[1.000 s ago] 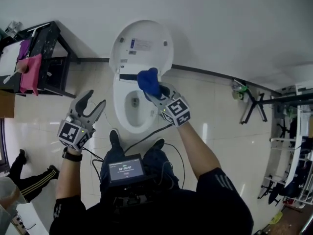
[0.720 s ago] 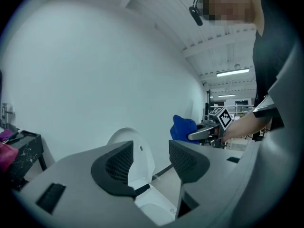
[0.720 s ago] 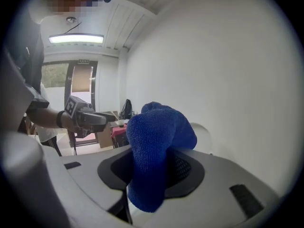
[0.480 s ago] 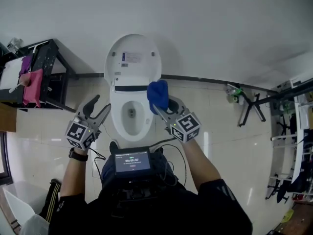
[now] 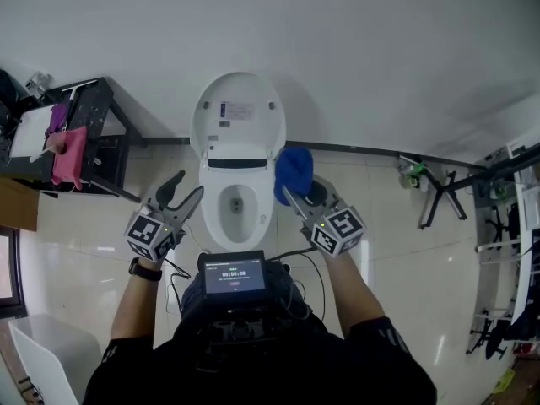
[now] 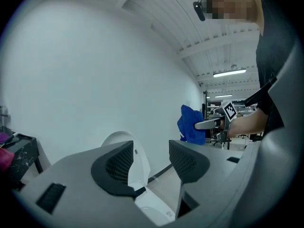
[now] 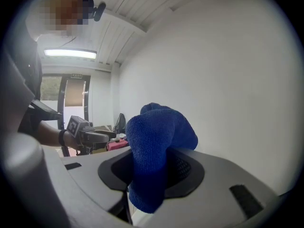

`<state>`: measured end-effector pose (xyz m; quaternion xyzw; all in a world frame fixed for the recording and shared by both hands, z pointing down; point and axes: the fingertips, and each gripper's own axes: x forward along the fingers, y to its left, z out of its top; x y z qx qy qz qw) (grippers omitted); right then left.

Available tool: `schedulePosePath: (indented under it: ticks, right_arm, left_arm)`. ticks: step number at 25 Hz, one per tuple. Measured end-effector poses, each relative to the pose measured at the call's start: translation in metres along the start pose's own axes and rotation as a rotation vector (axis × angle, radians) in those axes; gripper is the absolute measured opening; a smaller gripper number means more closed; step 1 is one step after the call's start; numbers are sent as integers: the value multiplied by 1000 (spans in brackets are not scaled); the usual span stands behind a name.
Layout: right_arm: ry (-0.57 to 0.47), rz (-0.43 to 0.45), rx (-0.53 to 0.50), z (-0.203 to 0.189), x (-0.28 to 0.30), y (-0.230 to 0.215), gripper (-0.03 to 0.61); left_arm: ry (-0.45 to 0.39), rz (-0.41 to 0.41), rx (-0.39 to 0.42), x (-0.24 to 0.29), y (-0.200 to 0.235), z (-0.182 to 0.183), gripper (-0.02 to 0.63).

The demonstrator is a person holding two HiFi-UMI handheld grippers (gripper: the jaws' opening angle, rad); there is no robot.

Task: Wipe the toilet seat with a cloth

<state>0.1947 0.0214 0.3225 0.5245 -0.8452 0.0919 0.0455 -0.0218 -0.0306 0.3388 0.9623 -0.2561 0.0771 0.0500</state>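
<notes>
The right gripper point(image 5: 297, 194) has its jaws clamped on the blue cloth point(image 5: 293, 171), which bulges out above them in a bunched wad. In the right gripper view the cloth point(image 7: 153, 148) fills the gap between the two dark pads and hangs a little below them.

A second ago the cloth sat over the rear of the toilet seat point(image 5: 211, 207), near the hinge. Half a second ago it was at the seat's right rim. Now it lies just off the right side of the bowl, with only its left edge overlapping the rim in the head view. From that view I cannot tell whether it touches the seat. In the left gripper view the cloth point(image 6: 190, 125) shows against the white wall, held up by the right gripper point(image 6: 205, 124).

The left gripper point(image 5: 187, 186) has barely shifted relative to the toilet — it hovers beside the bowl's left side with its jaws spread apart and nothing between them. Its own view shows the two pads well apart, and through the gap the white raised lid point(image 6: 124, 141) can be seen.

The lid point(image 5: 238, 112) stands up against the wall. The small screen point(image 5: 234, 275) on the person's chest sits just below the bowl in the head view. The black rack point(image 5: 94, 137) with a pink rag point(image 5: 69, 154) draped on it stands at the left. The bystander's striped trouser leg, visible at lower left a second ago, is no longer in the picture.
</notes>
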Motion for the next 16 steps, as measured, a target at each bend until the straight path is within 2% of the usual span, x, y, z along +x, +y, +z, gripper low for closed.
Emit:
schedulePosePath:
  ticks: [7,16]
  right_arm:
    - [0,-3,15,1,3,-1,161]
    - [-8,22,5,2,8,0,161]
  left_arm:
    - [-2,11,-28,0,-3,10,239]
    - [11,-6,4,1,2,0,239]
